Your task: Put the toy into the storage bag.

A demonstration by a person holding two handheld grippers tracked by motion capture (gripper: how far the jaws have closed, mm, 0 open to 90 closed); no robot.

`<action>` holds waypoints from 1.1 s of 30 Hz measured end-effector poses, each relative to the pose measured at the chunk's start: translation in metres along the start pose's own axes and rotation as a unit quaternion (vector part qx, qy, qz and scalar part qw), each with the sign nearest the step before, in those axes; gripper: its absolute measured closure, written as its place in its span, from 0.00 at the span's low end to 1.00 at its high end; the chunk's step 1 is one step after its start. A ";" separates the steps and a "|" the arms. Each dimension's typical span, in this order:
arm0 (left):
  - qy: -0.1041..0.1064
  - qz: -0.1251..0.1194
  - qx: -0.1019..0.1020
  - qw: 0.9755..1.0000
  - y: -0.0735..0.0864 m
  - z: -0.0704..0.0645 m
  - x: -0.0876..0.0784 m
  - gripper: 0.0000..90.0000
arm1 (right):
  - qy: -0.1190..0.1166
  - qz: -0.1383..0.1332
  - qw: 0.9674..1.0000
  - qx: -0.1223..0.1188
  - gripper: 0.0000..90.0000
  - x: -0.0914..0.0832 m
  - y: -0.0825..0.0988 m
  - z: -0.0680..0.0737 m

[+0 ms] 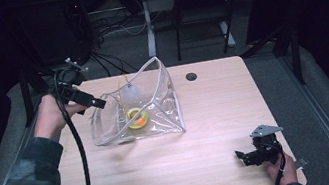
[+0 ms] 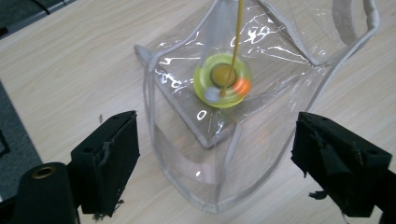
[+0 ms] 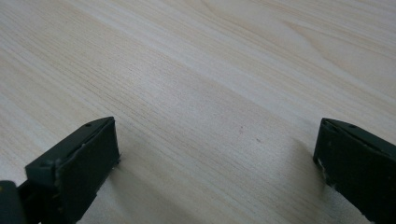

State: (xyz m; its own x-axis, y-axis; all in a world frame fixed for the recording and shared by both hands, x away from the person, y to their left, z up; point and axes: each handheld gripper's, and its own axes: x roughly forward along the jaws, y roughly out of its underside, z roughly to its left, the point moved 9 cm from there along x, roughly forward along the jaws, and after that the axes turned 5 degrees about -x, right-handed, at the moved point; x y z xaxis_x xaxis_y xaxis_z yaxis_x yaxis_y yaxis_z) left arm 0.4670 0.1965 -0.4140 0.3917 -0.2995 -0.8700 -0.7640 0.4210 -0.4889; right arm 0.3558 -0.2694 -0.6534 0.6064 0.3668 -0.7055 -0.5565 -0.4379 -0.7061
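A clear plastic pouch [image 1: 135, 110] with pale grey piping stands open on the wooden table [image 1: 217, 114], left of centre and toward the far edge. Inside it, on the bottom, lies a yellow-green ring-shaped object [image 1: 136, 117] with an orange spot and a whitish spot on its rim; a thin yellow cord [image 2: 238, 32] runs up from it. In the left gripper view the pouch [image 2: 224, 135] sits between and just ahead of the two black jaws, which stand wide apart and touch nothing. From above, the left gripper [image 1: 96, 103] hovers at the pouch's left edge, held by the left hand [image 1: 52, 116]. The right gripper [image 1: 244, 156] rests low near the table's near right corner, well apart from the pouch, its jaws likewise spread wide over bare wood, in the right hand [image 1: 282, 169].
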 end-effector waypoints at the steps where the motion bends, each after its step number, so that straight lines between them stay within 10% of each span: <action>1: 0.000 0.000 0.000 1.000 0.000 0.000 0.000 0.14 | 0.000 0.000 1.000 0.000 0.00 0.000 0.000 0.000; 12: -0.016 -0.011 -0.015 1.000 0.040 0.009 0.001 0.00 | -0.001 0.000 1.000 0.000 0.00 0.000 0.000 0.000; 33: -0.009 0.004 -0.052 0.999 0.120 0.032 0.052 0.00 | -0.001 0.000 1.000 0.001 0.00 0.000 0.000 0.000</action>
State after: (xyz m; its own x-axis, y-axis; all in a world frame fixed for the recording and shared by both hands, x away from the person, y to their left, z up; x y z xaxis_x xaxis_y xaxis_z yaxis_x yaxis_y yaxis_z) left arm 0.4118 0.2585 -0.5196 0.3939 -0.2802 -0.8754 -0.8156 0.3326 -0.4734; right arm 0.3556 -0.2692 -0.6532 0.6057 0.3678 -0.7056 -0.5573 -0.4369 -0.7061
